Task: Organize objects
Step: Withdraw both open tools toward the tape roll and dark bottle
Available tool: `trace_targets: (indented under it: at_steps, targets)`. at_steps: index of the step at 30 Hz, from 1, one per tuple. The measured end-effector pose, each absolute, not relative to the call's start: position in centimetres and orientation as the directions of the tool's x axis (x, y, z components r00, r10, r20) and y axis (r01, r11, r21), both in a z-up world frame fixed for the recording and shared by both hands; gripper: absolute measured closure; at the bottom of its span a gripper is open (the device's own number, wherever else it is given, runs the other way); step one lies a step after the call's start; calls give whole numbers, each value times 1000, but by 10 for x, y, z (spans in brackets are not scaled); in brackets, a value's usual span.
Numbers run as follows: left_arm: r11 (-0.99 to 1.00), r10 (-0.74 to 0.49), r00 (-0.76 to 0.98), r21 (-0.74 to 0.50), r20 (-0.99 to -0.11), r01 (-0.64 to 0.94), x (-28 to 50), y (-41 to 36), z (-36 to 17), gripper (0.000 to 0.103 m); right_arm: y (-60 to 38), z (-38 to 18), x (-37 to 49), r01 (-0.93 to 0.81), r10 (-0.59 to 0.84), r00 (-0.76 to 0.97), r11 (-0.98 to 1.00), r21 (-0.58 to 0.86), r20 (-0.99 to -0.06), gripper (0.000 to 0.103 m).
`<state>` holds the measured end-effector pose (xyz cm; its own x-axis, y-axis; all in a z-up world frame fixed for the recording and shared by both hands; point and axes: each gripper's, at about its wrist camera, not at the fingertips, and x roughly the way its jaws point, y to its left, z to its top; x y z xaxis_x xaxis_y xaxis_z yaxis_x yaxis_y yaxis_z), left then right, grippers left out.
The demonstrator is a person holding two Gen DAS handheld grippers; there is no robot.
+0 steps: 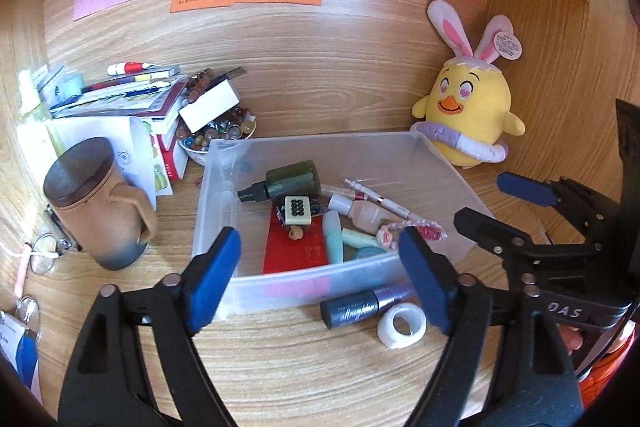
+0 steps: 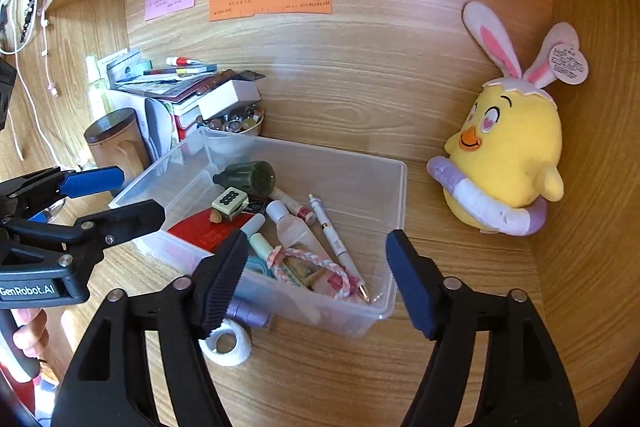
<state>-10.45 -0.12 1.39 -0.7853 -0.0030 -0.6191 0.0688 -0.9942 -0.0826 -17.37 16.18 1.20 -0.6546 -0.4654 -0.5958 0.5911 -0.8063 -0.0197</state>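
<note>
Both claws wide and empty, left claw (image 1: 320, 279), right claw (image 2: 316, 283). Probably next: grab tube (image 1: 366, 305) or tape (image 1: 402, 327) beside bin (image 1: 300, 291), pinch mid-body, drop inside.

Clear translucent bin (image 1: 440, 163) ahead of both claws: dark green bottle (image 1: 294, 179), red envelope (image 1: 298, 247), mint tubes (image 1: 334, 239), pink-white braided cord (image 2: 316, 263). Nearer left claw: navy-purple tube (image 1: 362, 305), white tape roll (image 1: 401, 325). Far right: yellow plush chick (image 2: 516, 155), pink-white ears. Claw pads blue.
</note>
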Motion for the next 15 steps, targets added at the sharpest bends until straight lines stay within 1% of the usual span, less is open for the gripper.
trace_targets:
  at_steps: [1, 6, 15]
  targets:
    - [-994, -4, -785, -81, -619, 69, -102, -1, 13, 16, 163, 12, -170, 594, -469, -653, -804, -18, -594, 32]
    - [-994, 2, -771, -87, -637, 69, -91, -3, 7, 9, 165, 8, -153, 628, -498, -624, -778, -7, -602, 31]
    - [-989, -12, -716, -97, -698, 111, -77, -20, -19, 9, 156, -29, -134, 666, -503, -537, -746, 27, -677, 31]
